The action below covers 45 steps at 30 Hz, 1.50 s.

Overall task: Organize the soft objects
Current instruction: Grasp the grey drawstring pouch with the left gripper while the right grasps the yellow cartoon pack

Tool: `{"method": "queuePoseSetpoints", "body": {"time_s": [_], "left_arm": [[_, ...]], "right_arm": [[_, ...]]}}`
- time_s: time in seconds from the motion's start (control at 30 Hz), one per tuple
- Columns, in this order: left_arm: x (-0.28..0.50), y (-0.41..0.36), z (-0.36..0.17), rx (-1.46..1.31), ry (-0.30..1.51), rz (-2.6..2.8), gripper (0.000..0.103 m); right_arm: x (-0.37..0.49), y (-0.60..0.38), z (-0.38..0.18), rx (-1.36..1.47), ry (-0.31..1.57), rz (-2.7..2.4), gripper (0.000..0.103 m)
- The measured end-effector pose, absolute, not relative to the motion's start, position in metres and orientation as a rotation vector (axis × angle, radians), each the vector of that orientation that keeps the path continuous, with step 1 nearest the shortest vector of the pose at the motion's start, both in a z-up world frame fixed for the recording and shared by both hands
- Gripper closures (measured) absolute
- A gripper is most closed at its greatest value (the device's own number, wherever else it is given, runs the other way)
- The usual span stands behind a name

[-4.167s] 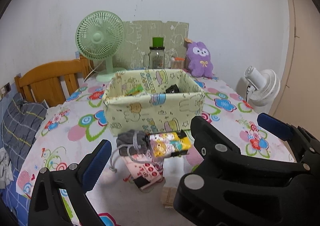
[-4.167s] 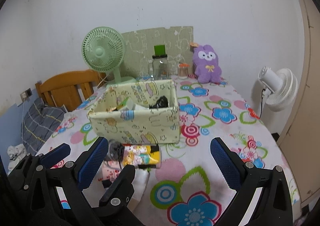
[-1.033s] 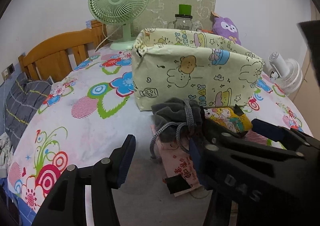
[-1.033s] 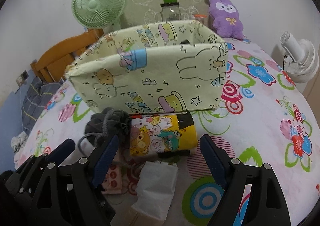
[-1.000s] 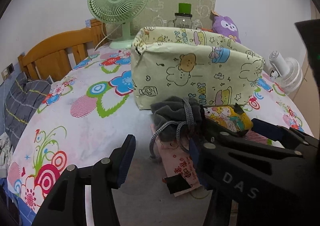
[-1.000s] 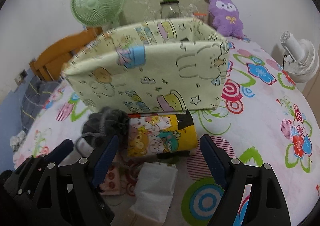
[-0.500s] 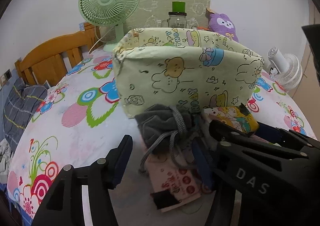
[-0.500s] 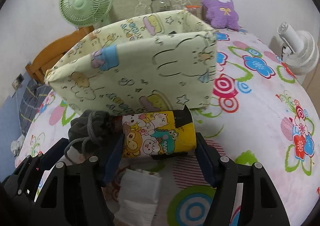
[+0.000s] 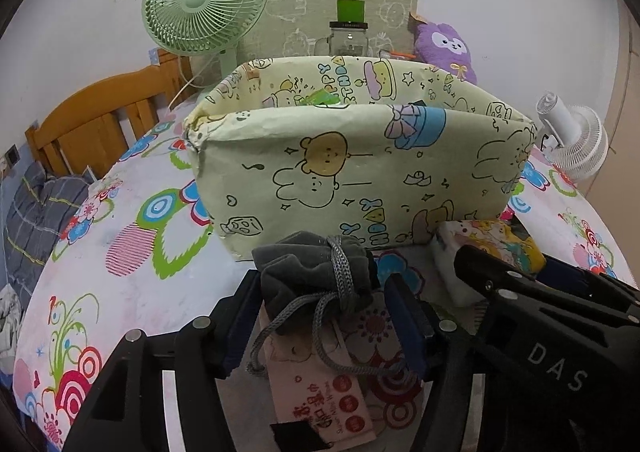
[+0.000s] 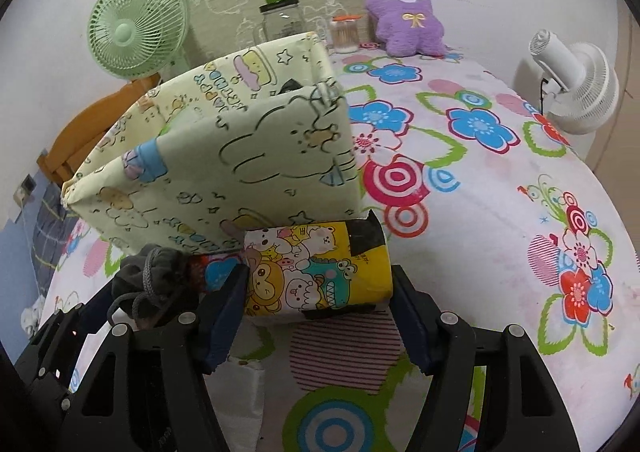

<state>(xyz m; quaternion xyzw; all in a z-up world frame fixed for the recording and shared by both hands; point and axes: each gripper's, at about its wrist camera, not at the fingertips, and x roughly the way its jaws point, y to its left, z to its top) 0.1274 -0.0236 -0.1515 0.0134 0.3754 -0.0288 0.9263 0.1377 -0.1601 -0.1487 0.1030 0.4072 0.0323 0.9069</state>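
Note:
A grey drawstring pouch [image 9: 308,272] lies on a pink packet [image 9: 332,392] in front of the pale green cartoon box [image 9: 360,172]. My left gripper [image 9: 320,320] straddles the pouch, jaws open, with a narrow gap showing at the right pad. Beside it on the right lies a yellow cartoon tissue pack [image 10: 316,268], against the foot of the box [image 10: 240,156]. My right gripper [image 10: 318,316] is shut on the pack, both pads against its ends. In the right wrist view the pouch [image 10: 156,272] sits to the left, with the left gripper's black frame below it.
A white packet [image 10: 240,392] lies under the right gripper. At the back stand a purple plush [image 10: 404,12], a glass jar [image 10: 284,24] and a green fan [image 9: 204,0]. A white fan [image 10: 576,80] is at the right edge, a wooden chair [image 9: 100,120] at the left.
Both grippers moved forward toward the box. The right jaws narrowed onto the tissue pack. The left fingers now stand on either side of the grey pouch.

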Motion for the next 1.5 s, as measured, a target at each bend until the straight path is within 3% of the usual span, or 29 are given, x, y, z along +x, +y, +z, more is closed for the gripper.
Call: {"method": "queuePoseSetpoints", "body": {"time_s": [0.5,1.5], "left_arm": [[0.124,-0.023,-0.154,0.007,0.799,-0.049,0.048],[0.063,-0.031,-0.1,-0.034,0.677,-0.094,0.049]], "right_arm": [[0.135,-0.157,-0.15,0.205,0.842,0.082,0.032],[0.069,-0.155,-0.091,0.165,0.68,0.077,0.032]]}}
